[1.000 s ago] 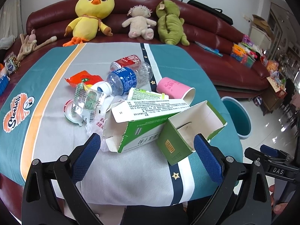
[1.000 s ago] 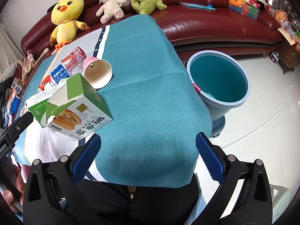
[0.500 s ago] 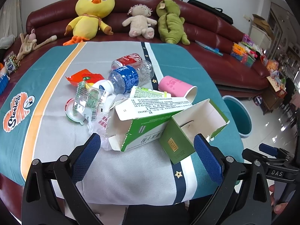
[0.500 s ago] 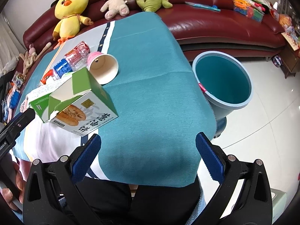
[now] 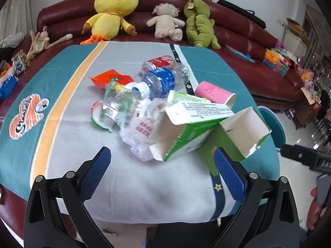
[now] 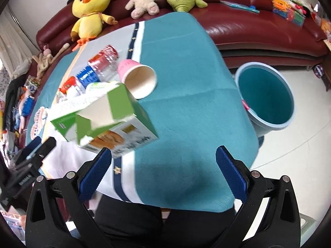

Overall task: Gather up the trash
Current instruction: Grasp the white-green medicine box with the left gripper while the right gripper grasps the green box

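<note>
Tabletop (image 5: 62, 95) carries the trash pile; only the right wrist view shows the whole blue bin (image 6: 266, 95) on the floor beside it. Green cartons (image 5: 186, 132) lie nearest. Left tool (image 5: 162, 171) and right tool (image 6: 163, 169) hover wide open, holding nothing.
</note>
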A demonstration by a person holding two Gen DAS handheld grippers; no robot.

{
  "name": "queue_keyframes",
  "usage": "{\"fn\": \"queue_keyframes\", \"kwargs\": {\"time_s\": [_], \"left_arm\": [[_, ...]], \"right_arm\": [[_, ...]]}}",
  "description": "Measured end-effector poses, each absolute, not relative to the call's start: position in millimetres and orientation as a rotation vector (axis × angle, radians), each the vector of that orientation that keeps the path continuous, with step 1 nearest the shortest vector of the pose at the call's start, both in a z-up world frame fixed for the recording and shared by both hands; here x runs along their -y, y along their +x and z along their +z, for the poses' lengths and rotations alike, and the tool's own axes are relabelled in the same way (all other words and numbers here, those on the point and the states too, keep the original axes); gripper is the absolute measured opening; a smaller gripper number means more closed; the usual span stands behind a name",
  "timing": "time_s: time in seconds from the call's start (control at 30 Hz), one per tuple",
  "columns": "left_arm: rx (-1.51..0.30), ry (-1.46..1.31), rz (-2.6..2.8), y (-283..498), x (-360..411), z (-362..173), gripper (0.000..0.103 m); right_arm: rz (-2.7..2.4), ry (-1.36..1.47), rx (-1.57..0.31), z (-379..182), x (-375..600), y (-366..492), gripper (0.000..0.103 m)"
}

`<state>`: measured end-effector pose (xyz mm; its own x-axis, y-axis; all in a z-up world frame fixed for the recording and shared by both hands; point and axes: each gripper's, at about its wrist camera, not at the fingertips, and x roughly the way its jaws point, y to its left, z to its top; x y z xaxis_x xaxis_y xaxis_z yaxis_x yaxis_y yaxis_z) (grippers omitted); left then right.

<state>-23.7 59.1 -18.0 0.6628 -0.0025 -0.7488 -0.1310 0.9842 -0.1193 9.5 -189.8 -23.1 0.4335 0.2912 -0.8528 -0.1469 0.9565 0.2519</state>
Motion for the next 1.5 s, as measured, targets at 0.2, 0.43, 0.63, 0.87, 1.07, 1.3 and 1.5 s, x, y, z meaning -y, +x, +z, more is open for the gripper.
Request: {"fn": "queue_keyframes", "kwargs": {"time_s": [0.2, 0.43, 0.63, 0.87, 1.07, 1.3, 1.5], "left_arm": [[-0.815, 0.022, 0.009, -14.0, -57.4, 2.8, 0.099], [-0.822, 0.259, -0.111, 17.8, -40.7, 2.8, 0.099], [-0.871, 0.277, -0.230, 39.2, -27.6, -15.0, 0.076], [-0.955, 0.163, -0.358, 41.4, -1.6, -32.7, 0.042], [-1.004, 0.091, -0.397, 46.0, 23.7, -49.6, 0.043], [-1.054, 0.116, -0.325, 65.0, 30.9, -61.9, 0.055], [-1.056, 0.134, -0.308, 71.9, 38.9, -72.0, 0.041]], "right_arm": [[0.319, 0.150, -1.102, -16.9, 179.5, 31.6, 0.090], [0.406, 0.161, -1.194, -24.0, 155.7, 56.9, 0.062], [0.428, 0.150, -1.222, -40.1, 149.4, 68.6, 0.035], [0.344, 0.148, -1.147, -29.2, 189.7, 78.4, 0.027], [0.281, 0.149, -1.123, -27.5, 221.5, 94.0, 0.027], [0.311, 0.189, -1.139, -27.0, 227.6, 93.2, 0.060], [0.273, 0.237, -1.099, -14.8, 233.8, 79.1, 0.074]]}}
